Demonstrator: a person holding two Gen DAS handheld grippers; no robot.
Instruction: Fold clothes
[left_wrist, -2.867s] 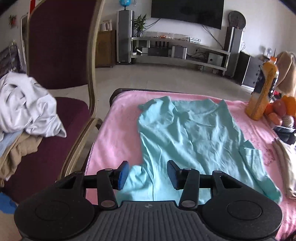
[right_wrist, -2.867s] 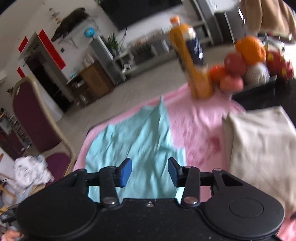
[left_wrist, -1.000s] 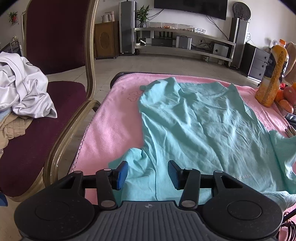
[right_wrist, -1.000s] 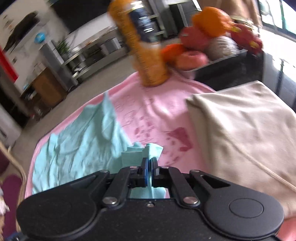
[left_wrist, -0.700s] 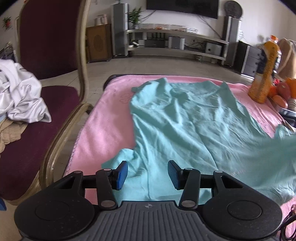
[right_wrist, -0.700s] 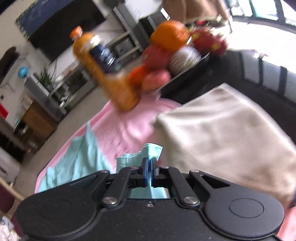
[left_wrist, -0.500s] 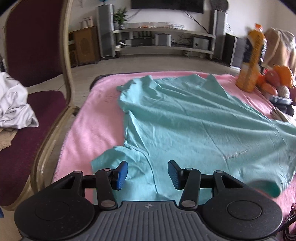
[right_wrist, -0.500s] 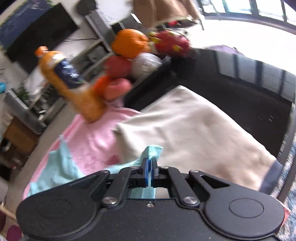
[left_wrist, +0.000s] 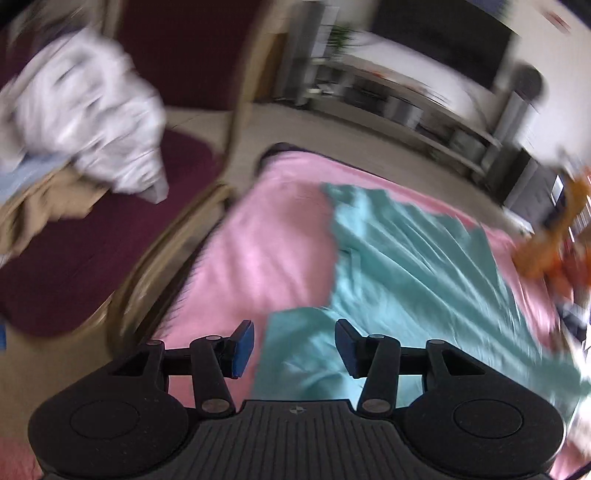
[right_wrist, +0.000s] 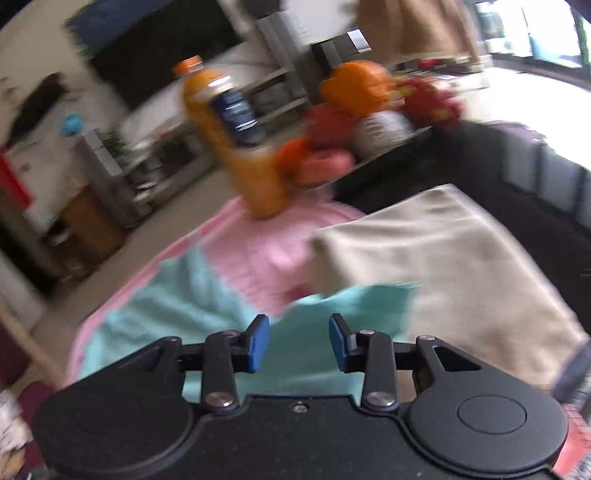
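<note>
A pink blanket covers the tabletop and fills the middle of the left wrist view, running from about 7 o'clock up toward 1 o'clock; in the right wrist view it shows as a pink band at the centre, between the garment and the bottle. On it lies the turquoise T-shirt, spread and wrinkled, taking the right half of the left view from 12 o'clock down to 5 o'clock, with one sleeve reaching toward 6 o'clock under the tool; in the right wrist view the same shirt lies from 9 o'clock to the centre, its near edge lapping onto the corner of a folded beige cloth that sits at 3 o'clock on the dark table edge. A maroon chair with a pale wooden frame stands beside the table at 9 to 11 o'clock in the left view, carrying a heap of white clothes over tan and light blue ones. At 12 o'clock in the right view an orange juice bottle stands upright on the blanket, just beside a pile of fruit at 1 o'clock. The left gripper hangs over the shirt's sleeve with its blue pads wide apart, holding nothing. The right gripper is likewise spread, its pads apart above the shirt's edge, with no cloth between them. Both views are smeared by motion, so fine detail in the room behind is unreadable
</note>
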